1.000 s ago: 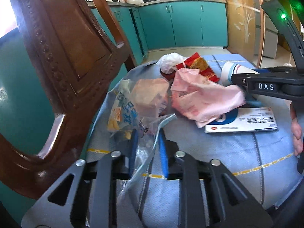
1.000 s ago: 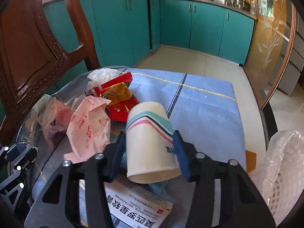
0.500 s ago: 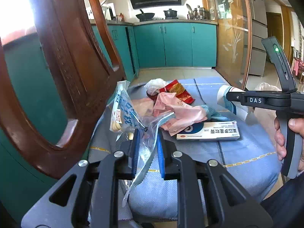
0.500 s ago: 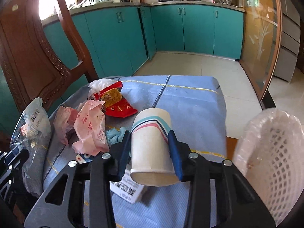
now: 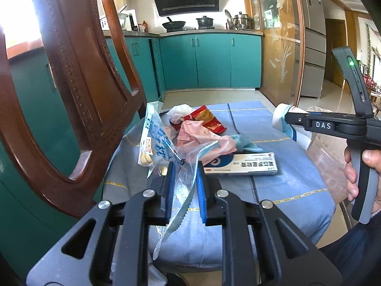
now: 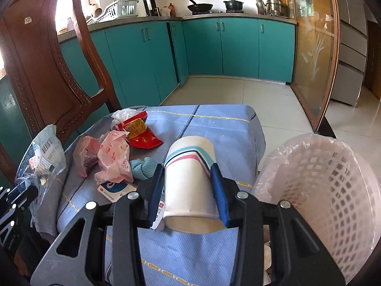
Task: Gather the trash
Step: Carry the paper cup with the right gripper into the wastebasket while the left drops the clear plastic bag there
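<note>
My left gripper [image 5: 185, 174] is shut on a clear plastic snack bag [image 5: 157, 143] with blue print and holds it lifted above the chair seat; the bag also shows in the right wrist view [image 6: 40, 159]. My right gripper [image 6: 188, 178] is shut on a white paper cup [image 6: 190, 181] with striped bands, held on its side above the seat next to a white mesh trash basket [image 6: 333, 190] lined with a plastic bag. The cup also shows in the left wrist view [image 5: 285, 124].
On the blue cloth-covered seat [image 6: 226, 128] lie a pink wrapper [image 6: 114, 159], a red snack packet [image 6: 142, 135], a white tissue [image 6: 121, 115], a teal crumpled scrap [image 6: 142, 166] and a medicine box [image 5: 245, 164]. A wooden chair back [image 5: 71, 95] stands at left.
Both grippers rose and pulled back from the seat. The snack bag lifted off the cloth. The cup moved right, and the basket came fully into view beside it.
</note>
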### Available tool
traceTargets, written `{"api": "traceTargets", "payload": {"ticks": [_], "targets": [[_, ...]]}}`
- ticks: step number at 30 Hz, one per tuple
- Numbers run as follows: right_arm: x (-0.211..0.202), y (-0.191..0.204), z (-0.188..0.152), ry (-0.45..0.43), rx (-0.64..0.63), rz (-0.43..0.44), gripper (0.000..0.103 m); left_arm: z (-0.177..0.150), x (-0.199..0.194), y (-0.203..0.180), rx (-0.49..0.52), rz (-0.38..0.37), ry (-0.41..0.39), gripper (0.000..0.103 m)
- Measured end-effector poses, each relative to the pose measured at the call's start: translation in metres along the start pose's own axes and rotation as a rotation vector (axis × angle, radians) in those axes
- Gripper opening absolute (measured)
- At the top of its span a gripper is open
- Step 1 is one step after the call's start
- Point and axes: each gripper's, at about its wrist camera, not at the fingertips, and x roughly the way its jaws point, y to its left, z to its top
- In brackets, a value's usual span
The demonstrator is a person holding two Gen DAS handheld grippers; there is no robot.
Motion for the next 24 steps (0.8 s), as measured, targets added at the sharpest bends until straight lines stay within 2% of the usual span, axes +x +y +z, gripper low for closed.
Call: {"api": "traceTargets", "payload": {"ticks": [14, 24], "targets": [[-0.011, 0.014, -0.001, -0.018, -0.048, -0.008, 0.04, 0.001, -0.01, -0.004, -0.001, -0.031, -0.014, 0.018], [-0.027, 0.015, -0.003, -0.05, -0.053, -0.018, 0.04, 0.001, -0.011, -0.004, -0.027, -0.113, -0.01, 0.018]]}}
